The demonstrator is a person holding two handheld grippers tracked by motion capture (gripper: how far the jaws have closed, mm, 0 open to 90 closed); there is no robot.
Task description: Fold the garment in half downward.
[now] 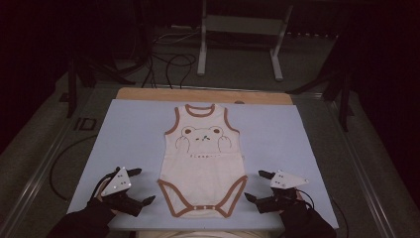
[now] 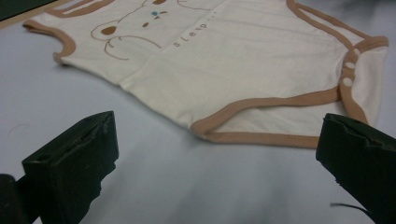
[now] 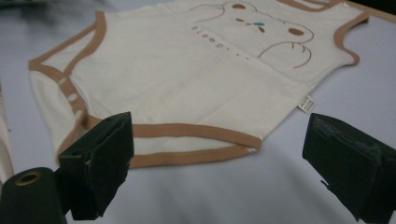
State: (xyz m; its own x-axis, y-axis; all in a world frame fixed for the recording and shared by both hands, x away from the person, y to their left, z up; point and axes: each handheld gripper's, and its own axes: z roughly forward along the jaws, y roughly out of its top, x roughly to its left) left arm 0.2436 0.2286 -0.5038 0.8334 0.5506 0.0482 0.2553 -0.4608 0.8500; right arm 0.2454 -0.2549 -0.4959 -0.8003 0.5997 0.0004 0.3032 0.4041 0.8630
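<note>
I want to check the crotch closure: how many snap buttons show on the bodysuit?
3, in a row along the brown crotch band of the bodysuit: one, one, one. More may be hidden underneath.

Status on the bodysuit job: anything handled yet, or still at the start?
Done: the cream bodysuit lies flat, face up on the blue mat, crotch snaps toward the person. In hand: nothing; the left hand-held gripper and right hand-held gripper sit open on either side of its leg openings, apart from the cloth. Left: seemingly all the handling, since no edge is lifted or folded.
</note>
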